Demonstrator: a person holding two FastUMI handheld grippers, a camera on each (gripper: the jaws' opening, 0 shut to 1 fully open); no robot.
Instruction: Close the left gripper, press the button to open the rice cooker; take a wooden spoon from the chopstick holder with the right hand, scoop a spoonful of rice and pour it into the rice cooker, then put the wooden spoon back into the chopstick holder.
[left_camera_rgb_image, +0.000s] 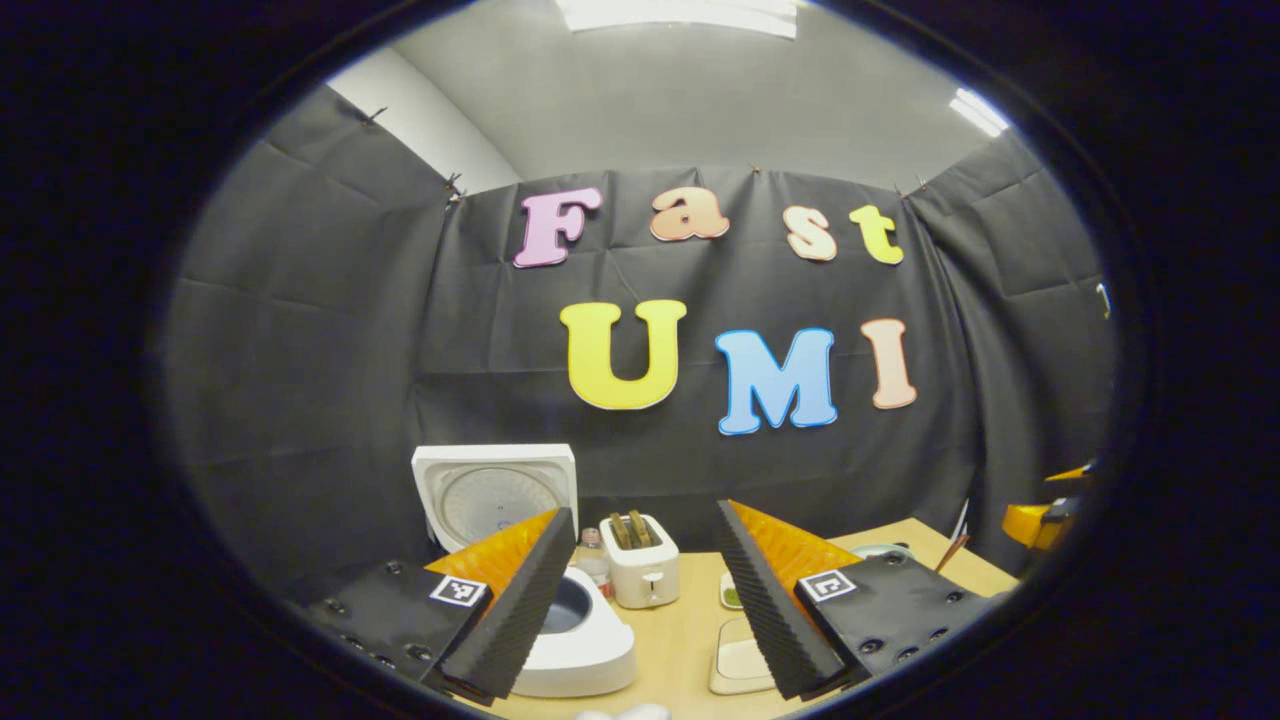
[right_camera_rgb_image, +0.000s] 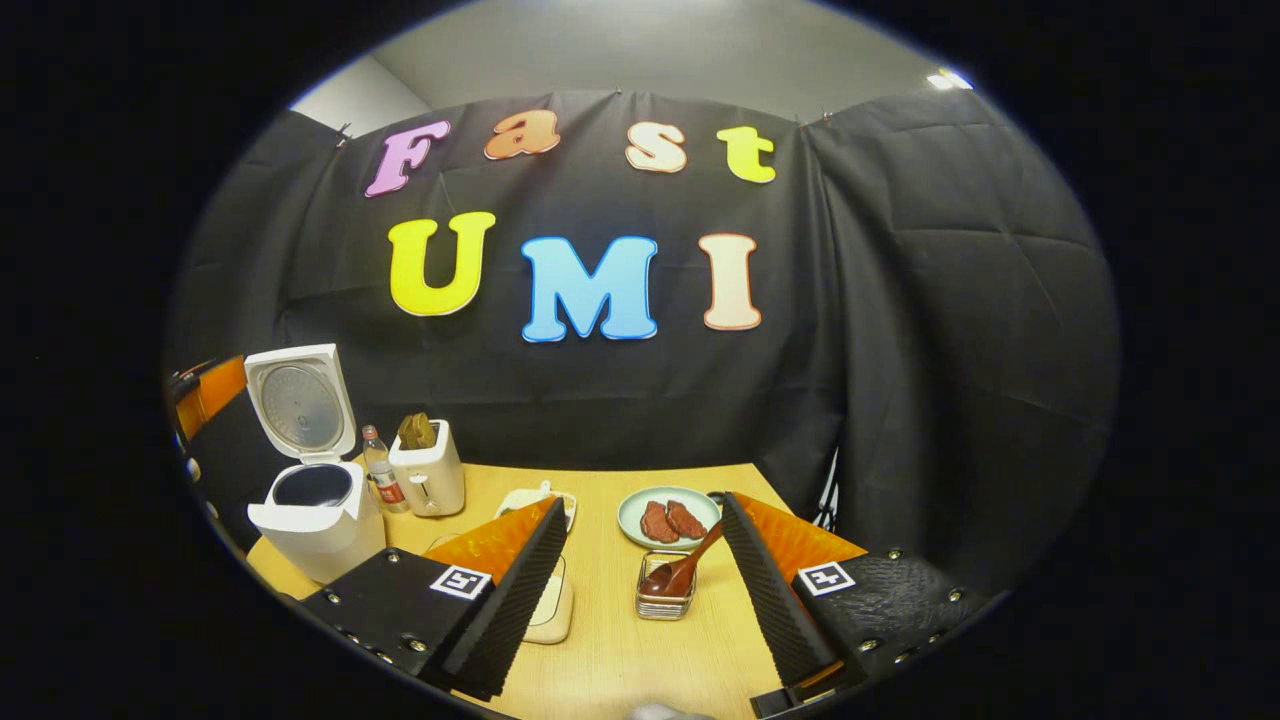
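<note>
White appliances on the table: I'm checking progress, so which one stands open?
The rice cooker, at the table's left end: its lid is swung up, baring the dark pot. The toaster beside it has no lid.

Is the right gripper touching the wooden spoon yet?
Apart. In the right gripper view, the right gripper is open, the wooden spoon resting untouched in its holder.
</note>
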